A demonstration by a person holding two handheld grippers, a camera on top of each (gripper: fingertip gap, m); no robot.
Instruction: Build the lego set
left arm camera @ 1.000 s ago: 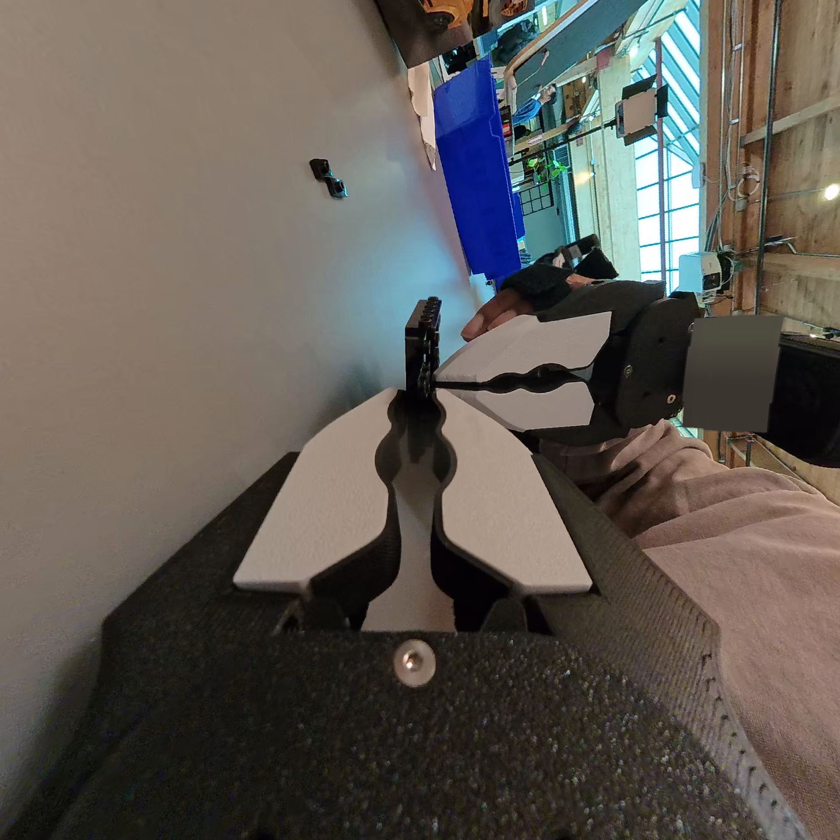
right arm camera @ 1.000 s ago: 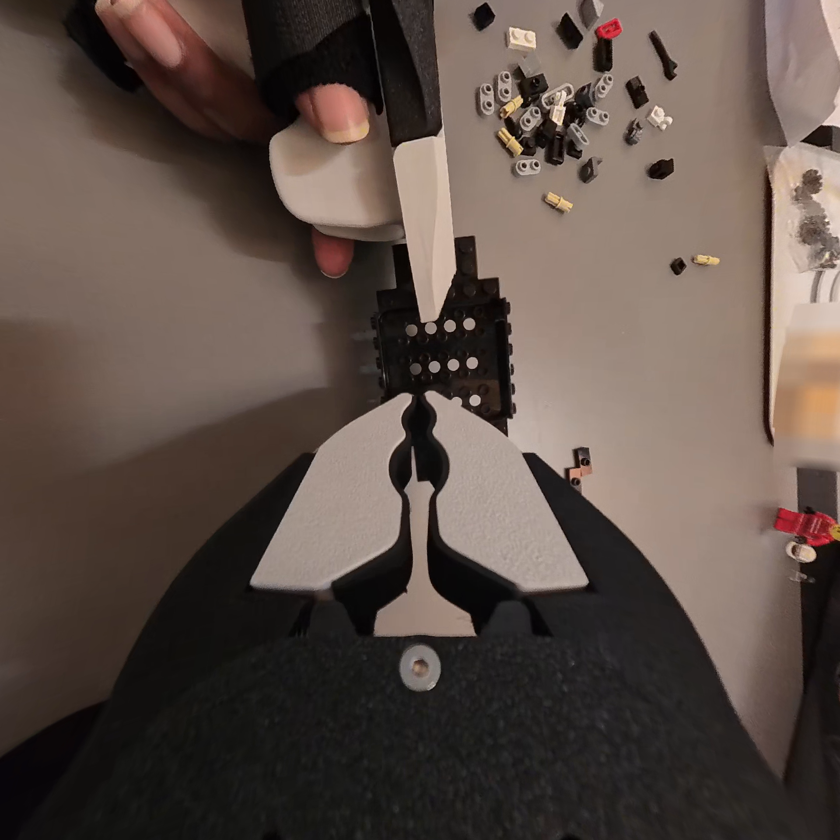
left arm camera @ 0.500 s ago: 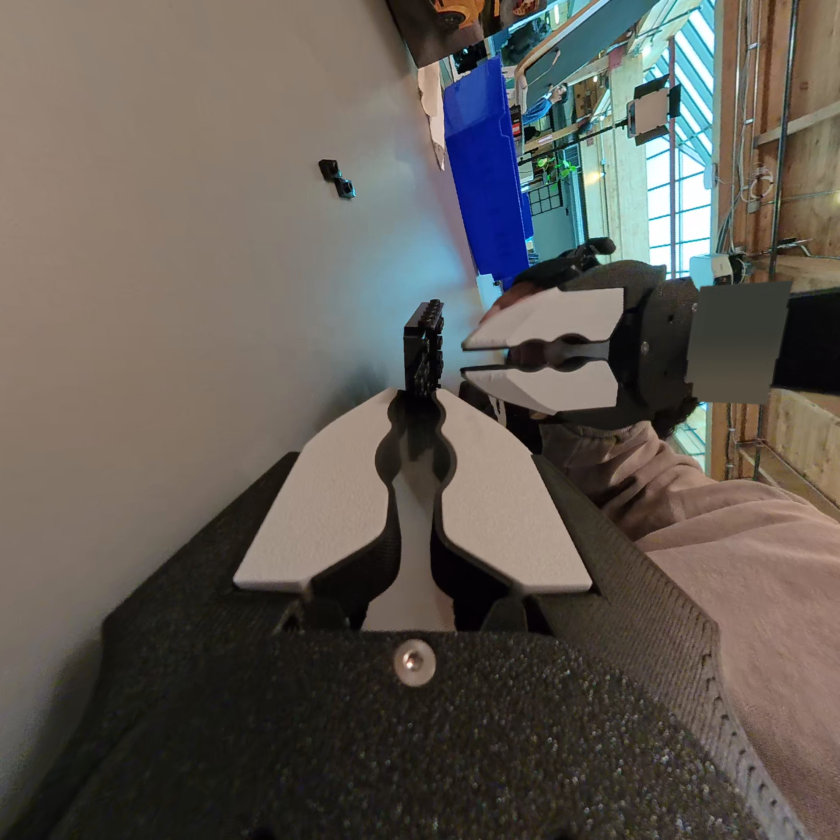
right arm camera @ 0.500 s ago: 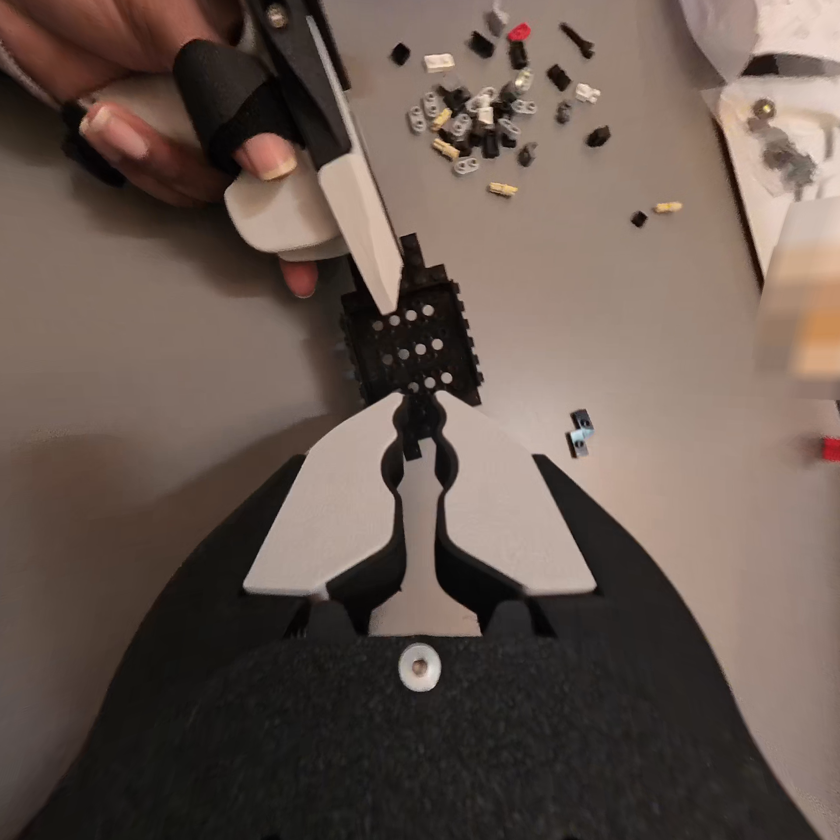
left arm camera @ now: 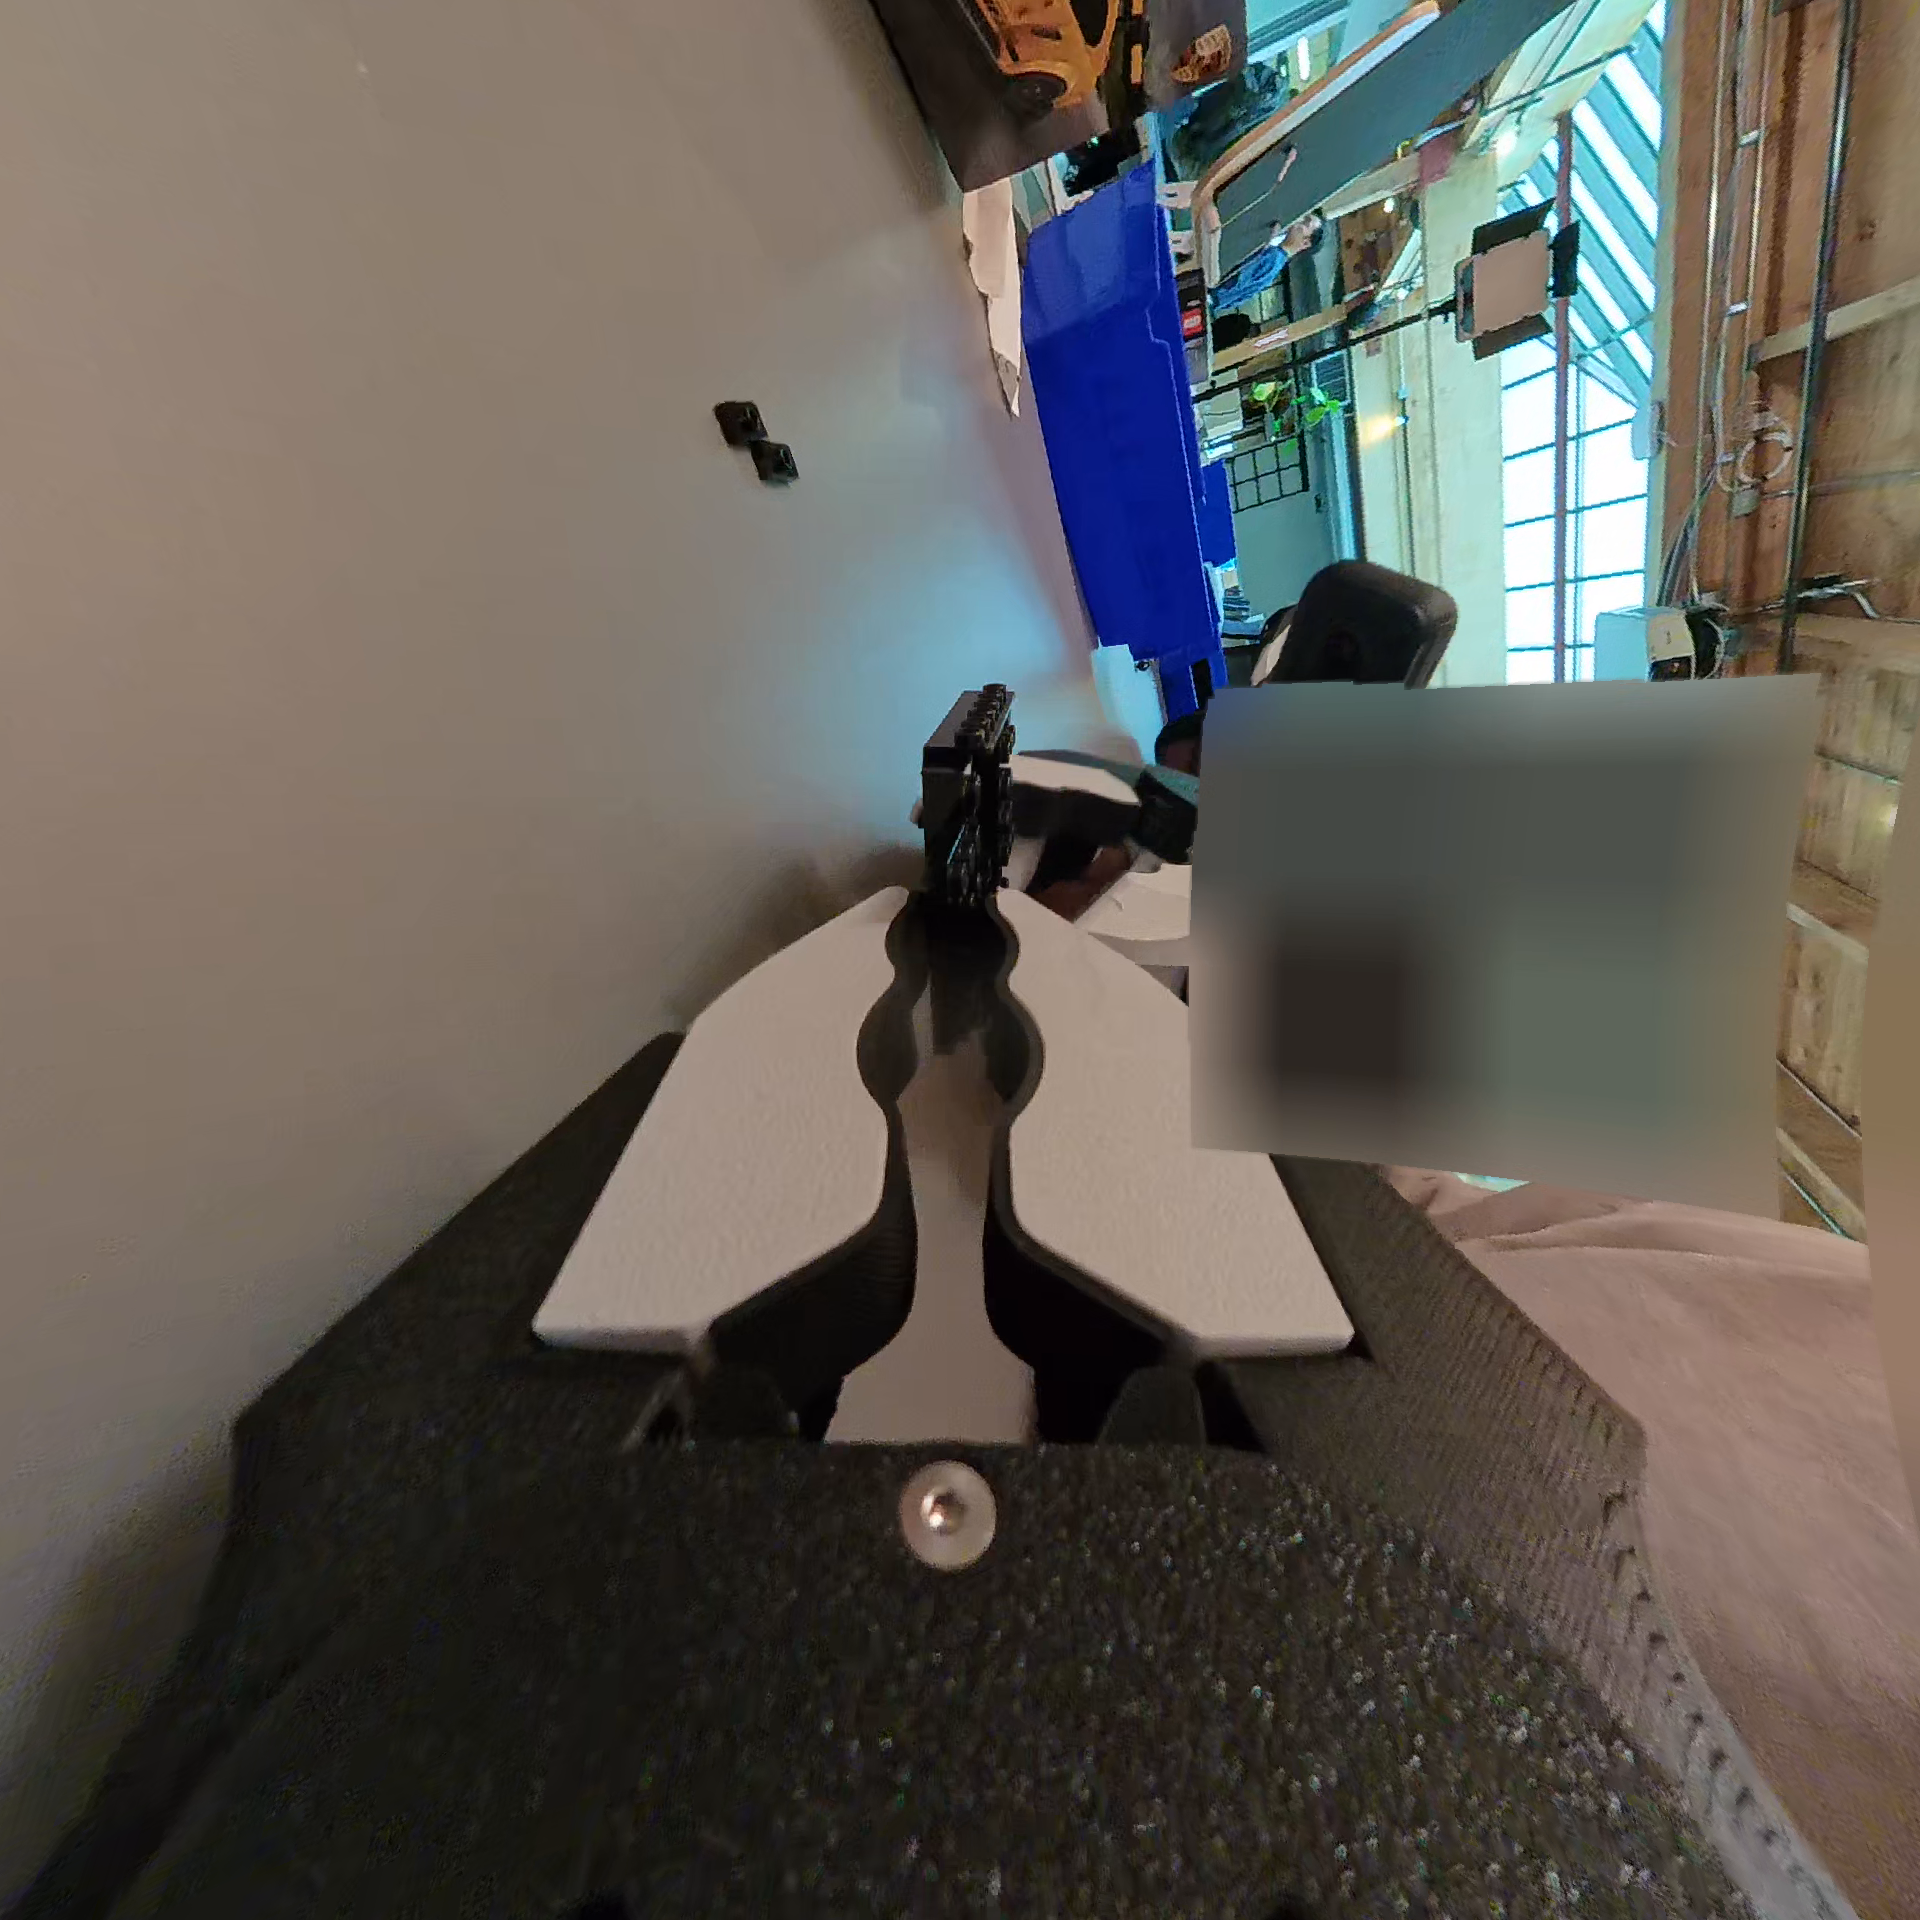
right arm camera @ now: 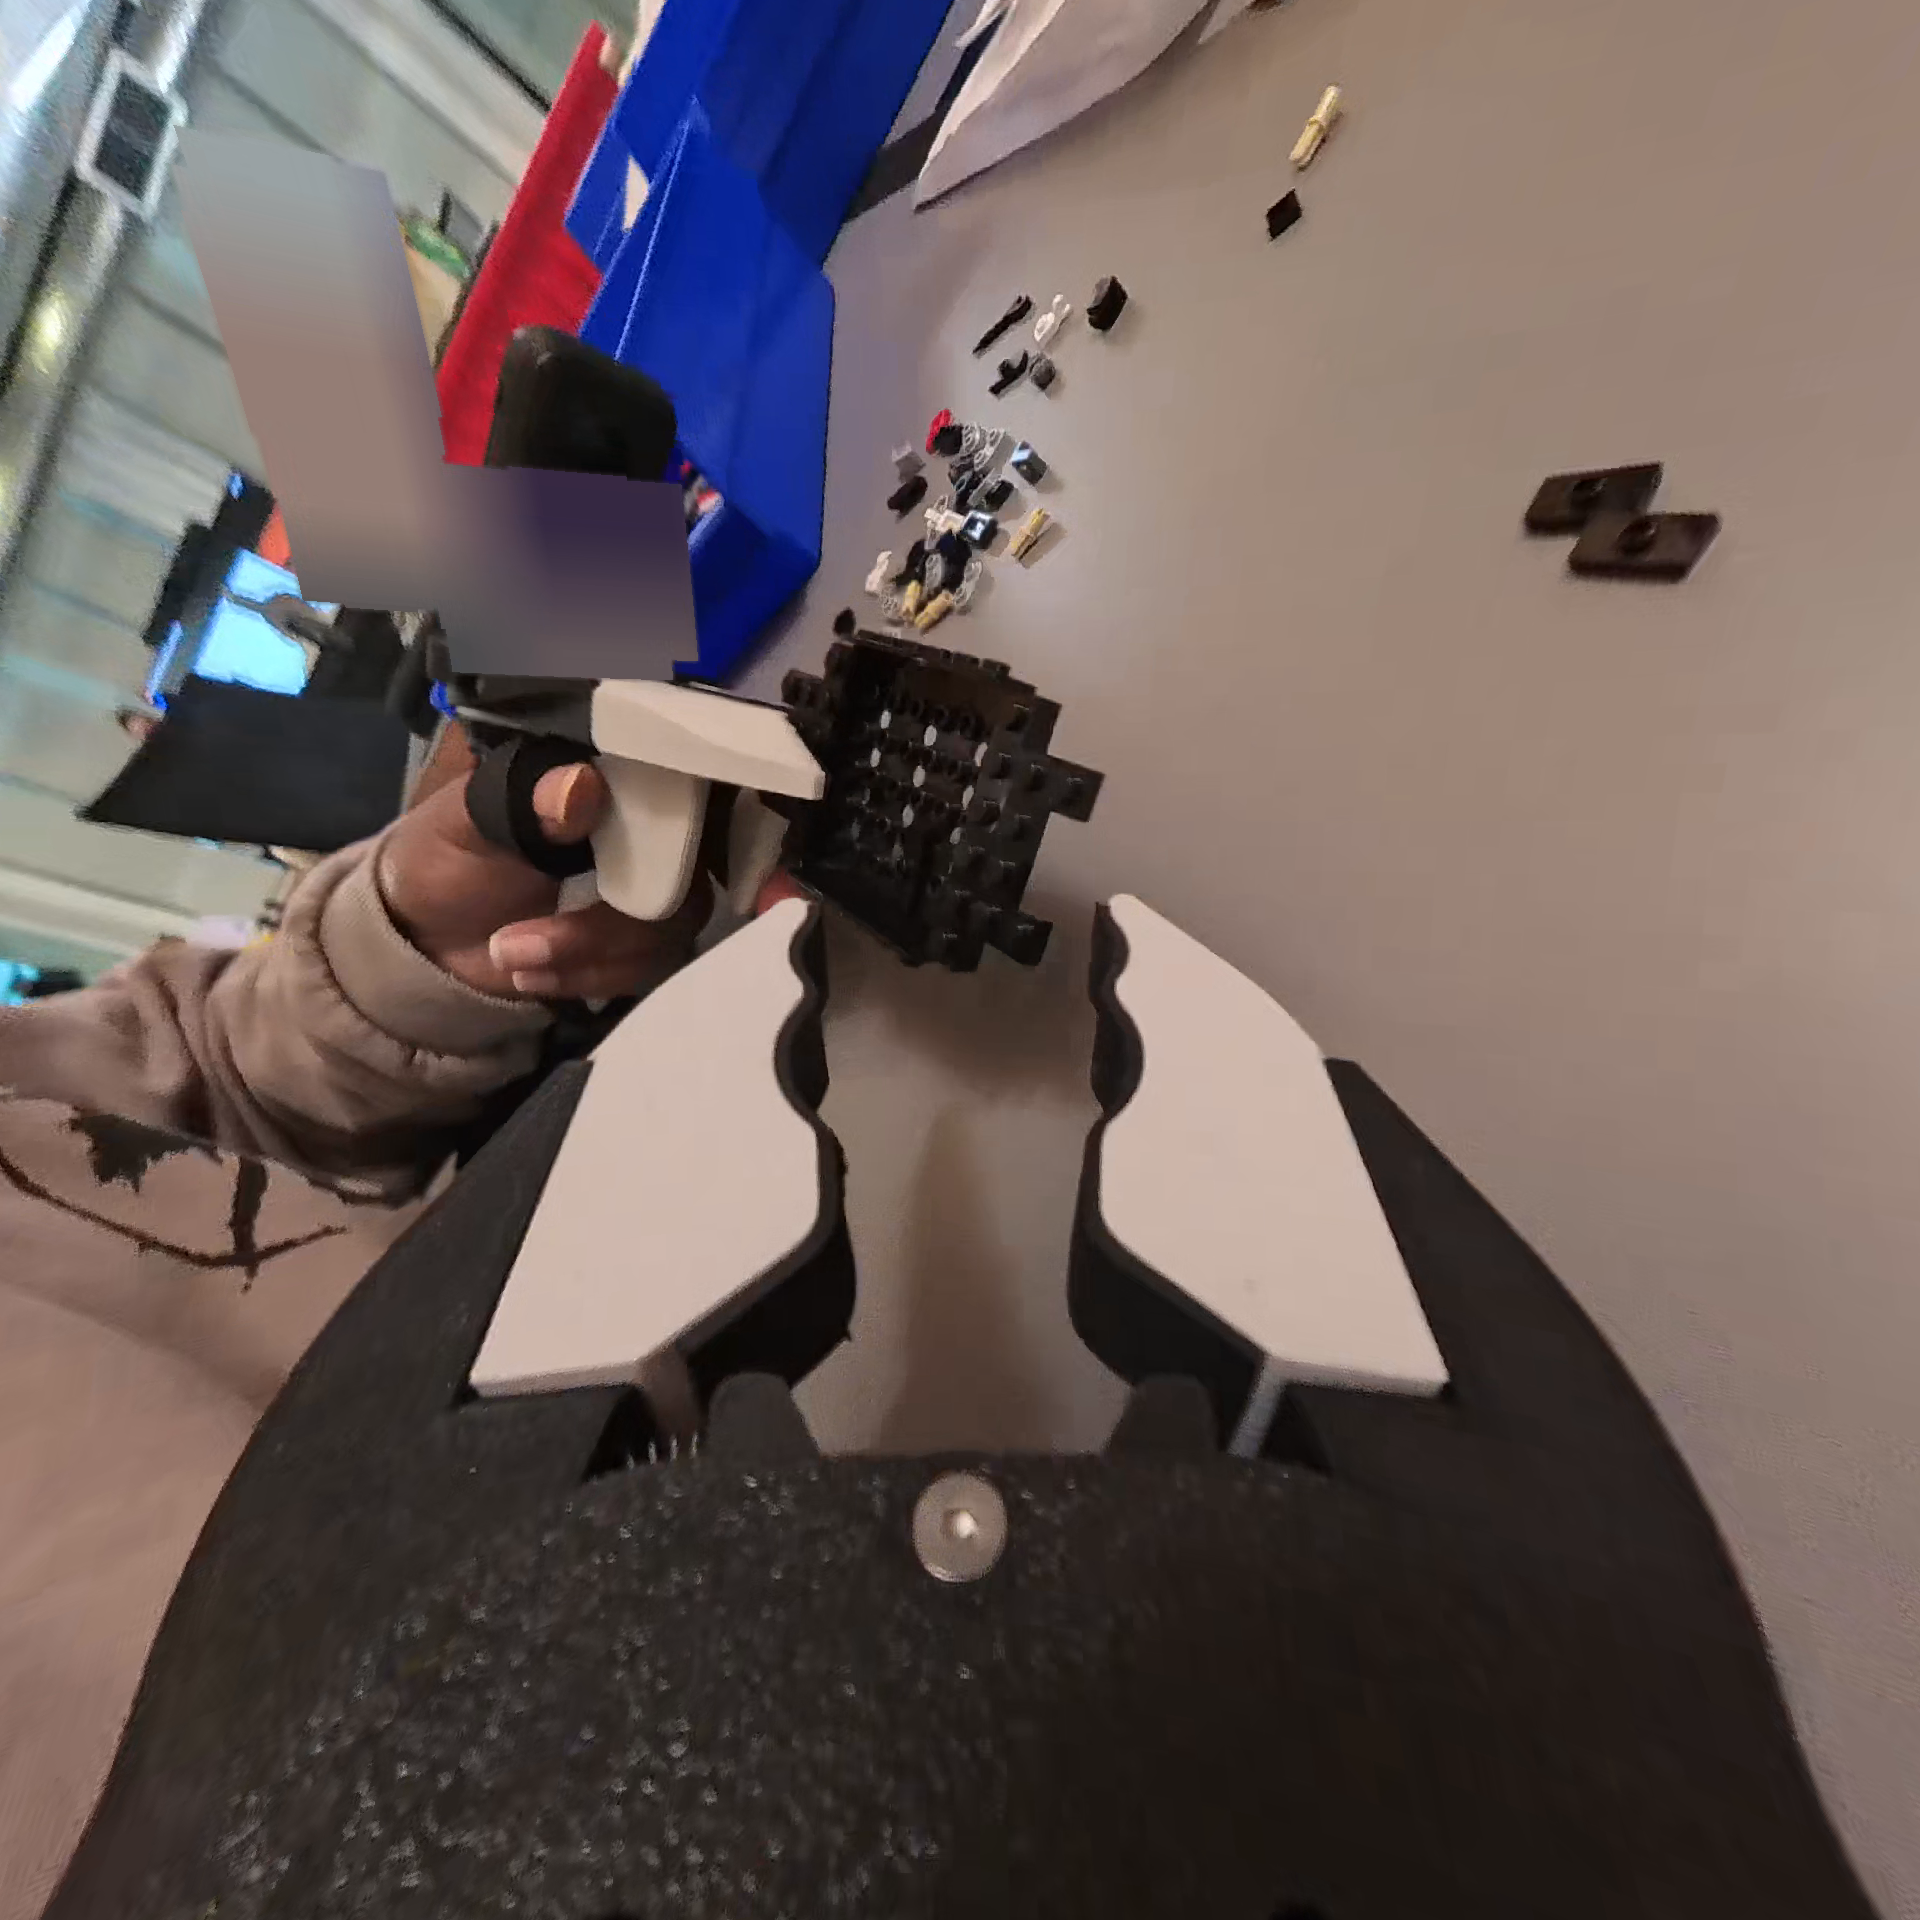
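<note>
My left gripper (left arm camera: 961,899) is clamping the black lego assembly (left arm camera: 971,800) by one edge, its two white fingers (left arm camera: 758,1122) drawn almost together so that only the thickness of the plate is separating the tips. In the left wrist view the assembly is standing edge-on just beyond the fingertips, raised off the grey table (left arm camera: 416,520), with its row of studs showing along the top. In the right wrist view the same assembly (right arm camera: 935,805) is appearing as a square, perforated black plate with studded borders, with my left gripper (right arm camera: 805,779) gripping it from the left side and my left hand (right arm camera: 499,883) wrapping around the handle. My right gripper (right arm camera: 951,914) is spread wide and is holding nothing; its fingers (right arm camera: 675,1143) are flanking open table, and the lower corner of the assembly is lying just ahead of the gap between the tips, whether touching them I cannot tell. Farther along the table a loose pile of small pieces (right arm camera: 961,509) is lying beside a blue bin (right arm camera: 727,343). Two joined black plates (right arm camera: 1621,535) are lying apart to the right, also visible in the left wrist view (left arm camera: 756,442).
</note>
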